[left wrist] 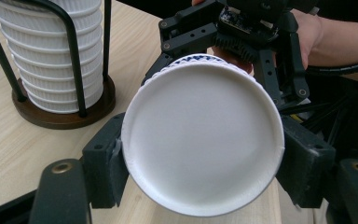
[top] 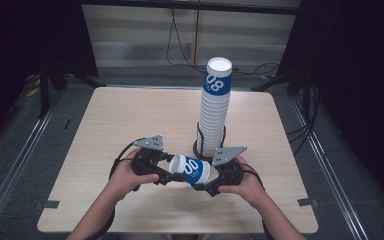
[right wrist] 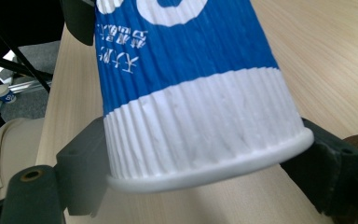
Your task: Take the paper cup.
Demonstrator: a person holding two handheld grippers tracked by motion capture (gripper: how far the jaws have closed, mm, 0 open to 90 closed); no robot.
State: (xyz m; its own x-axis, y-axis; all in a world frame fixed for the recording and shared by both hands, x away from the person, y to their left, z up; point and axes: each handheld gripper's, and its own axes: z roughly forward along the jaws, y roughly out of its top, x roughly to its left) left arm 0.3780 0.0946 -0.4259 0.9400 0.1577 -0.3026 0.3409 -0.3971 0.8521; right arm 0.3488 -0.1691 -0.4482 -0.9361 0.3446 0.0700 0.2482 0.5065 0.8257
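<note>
Hand-held gripper (left wrist: pixel 200 158) clamps a ribbed paper cup's (left wrist: pixel 200 140) round base

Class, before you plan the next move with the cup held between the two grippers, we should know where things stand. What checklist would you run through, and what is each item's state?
1. Left gripper clamped on the cup: ok, its jaws press both sides of the white end.
2. Right gripper pressing on the rim end: cannot tell, its jaws flank the rim but contact is unclear.
3. Cup undamaged: ok, rim and wall look round.
4. Stack of cups upright in its holder: ok.
5. Held cup apart from the stack: ok, the stack stands behind it.
6. Table bare in front of the stack: ok.
</note>
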